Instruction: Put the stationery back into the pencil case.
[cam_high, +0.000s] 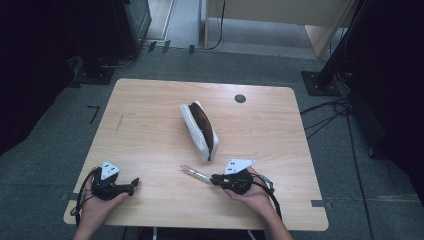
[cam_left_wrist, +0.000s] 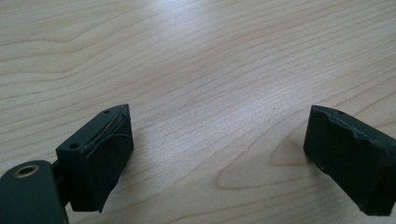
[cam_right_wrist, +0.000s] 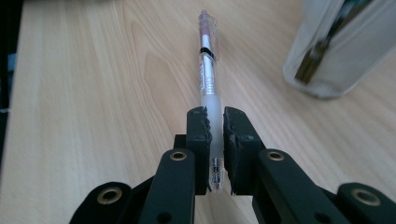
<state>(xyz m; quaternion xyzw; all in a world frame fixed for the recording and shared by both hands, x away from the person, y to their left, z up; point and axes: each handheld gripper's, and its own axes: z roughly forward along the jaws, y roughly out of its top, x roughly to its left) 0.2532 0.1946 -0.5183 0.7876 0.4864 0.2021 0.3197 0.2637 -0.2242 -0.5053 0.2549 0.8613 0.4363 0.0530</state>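
Pen: the right gripper (cam_right_wrist: 214, 128) has its two black jaws pressed tight on a clear pen (cam_right_wrist: 208, 79) near one end. The rest of the pen sticks out in front, over the table (cam_right_wrist: 93, 93).
Pen from above: in the high view the pen (cam_high: 196, 173) is a thin pale stick that points to the left from the right gripper (cam_high: 214, 178), near the front of the table (cam_high: 150, 115). You cannot see the pen's parts from up there.
Pen up close: the right gripper view shows a frosted grip, a clear body with a pink core and a black ring near the far end.
Pencil case: a white pencil case (cam_high: 199, 130) lies near the middle of the table, its zip open and dark inside. It is apart from the pen – just behind it in the high view.
Case up close: the right gripper view shows a corner of the case (cam_right_wrist: 336, 51) and its brass zip pull.
Left gripper: in the high view the left gripper (cam_high: 134, 184) sits low at the front left of the table, held by the left hand (cam_high: 97, 202), well apart from the pen.
Left jaws: the left gripper view shows them wide apart – bare wood (cam_left_wrist: 210, 70) lies between them.
Right hand: the right hand (cam_high: 252, 192) holds its gripper from behind.
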